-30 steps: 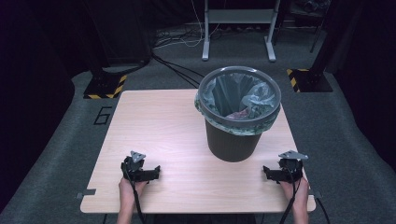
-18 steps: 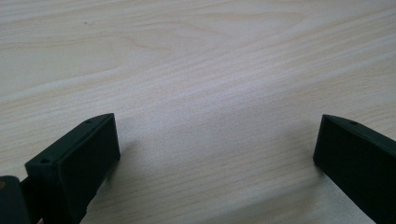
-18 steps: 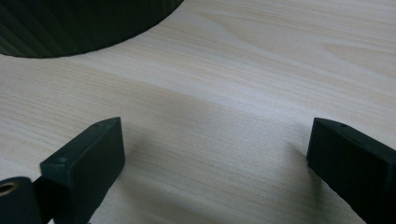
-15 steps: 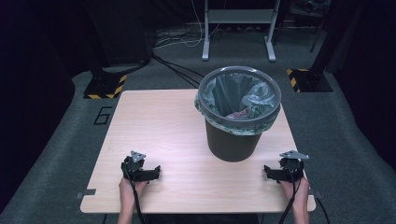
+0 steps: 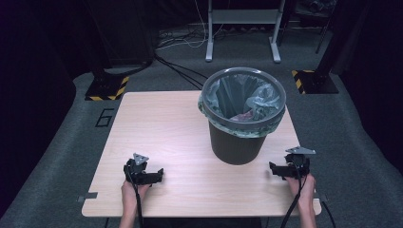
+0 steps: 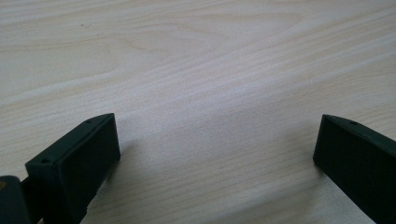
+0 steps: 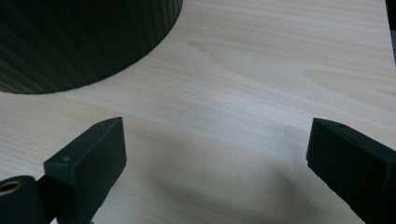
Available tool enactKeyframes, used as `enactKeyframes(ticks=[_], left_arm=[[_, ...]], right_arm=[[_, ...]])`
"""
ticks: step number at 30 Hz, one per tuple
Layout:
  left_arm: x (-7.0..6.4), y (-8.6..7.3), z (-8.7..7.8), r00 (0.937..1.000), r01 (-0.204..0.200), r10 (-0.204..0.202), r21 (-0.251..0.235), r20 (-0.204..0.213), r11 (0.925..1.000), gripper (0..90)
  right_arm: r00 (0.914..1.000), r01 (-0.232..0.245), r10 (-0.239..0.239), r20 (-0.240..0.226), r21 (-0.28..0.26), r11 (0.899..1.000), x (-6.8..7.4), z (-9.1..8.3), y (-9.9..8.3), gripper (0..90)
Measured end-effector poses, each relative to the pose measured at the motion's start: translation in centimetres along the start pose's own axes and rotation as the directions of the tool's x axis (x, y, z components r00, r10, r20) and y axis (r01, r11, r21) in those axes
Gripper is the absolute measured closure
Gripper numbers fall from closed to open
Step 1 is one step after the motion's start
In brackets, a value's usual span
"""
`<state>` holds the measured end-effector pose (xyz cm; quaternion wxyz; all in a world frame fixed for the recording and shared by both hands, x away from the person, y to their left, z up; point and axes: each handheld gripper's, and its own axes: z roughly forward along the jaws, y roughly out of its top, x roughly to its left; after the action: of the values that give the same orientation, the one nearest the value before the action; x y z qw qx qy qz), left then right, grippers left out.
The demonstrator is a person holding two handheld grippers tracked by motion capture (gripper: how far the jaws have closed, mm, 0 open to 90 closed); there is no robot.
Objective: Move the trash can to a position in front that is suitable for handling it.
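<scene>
- Dark studio all round, grey carpet floor (image 5: 57,142), hazard-striped stand feet at the back, and front and centre a pale wooden table (image 5: 157,123).
- On that table, toward its far right part: a dark waste bin (image 5: 237,140), upright, lined with a translucent bag (image 5: 259,102) folded over the rim — something crumpled and pinkish low inside, too small to tell.
- Down at the near left edge, left gripper (image 5: 159,175) held just above the wood, jaws wide apart, bare grain between them in the left gripper view (image 6: 217,154).
- Over at the near right edge, right gripper (image 5: 272,168), jaws spread wide too, nothing between them (image 7: 217,158) — ribbed bin wall (image 7: 79,42) looming at upper left of its own view, near but not touching.
- Both grippers well apart from each other, bin between and beyond.
</scene>
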<state>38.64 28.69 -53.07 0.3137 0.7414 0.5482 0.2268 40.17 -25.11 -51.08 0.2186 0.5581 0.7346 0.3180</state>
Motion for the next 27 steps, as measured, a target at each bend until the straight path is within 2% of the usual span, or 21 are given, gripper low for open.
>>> enactKeyframes(ticks=[8,27], left_arm=[[0.0,0.0,0.0,1.0000,0.000,0.000,0.000,0.000,1.0000,0.4],[0.0,0.0,0.0,1.0000,0.000,0.000,0.000,0.000,1.0000,0.4]], right_arm=[[1.0000,0.005,-0.005,0.000,0.012,1.000,0.2,0.7,1.5,4.6],[0.9997,-0.011,0.012,-0.020,0.025,1.000,-0.3,1.4,3.5,5.0]])
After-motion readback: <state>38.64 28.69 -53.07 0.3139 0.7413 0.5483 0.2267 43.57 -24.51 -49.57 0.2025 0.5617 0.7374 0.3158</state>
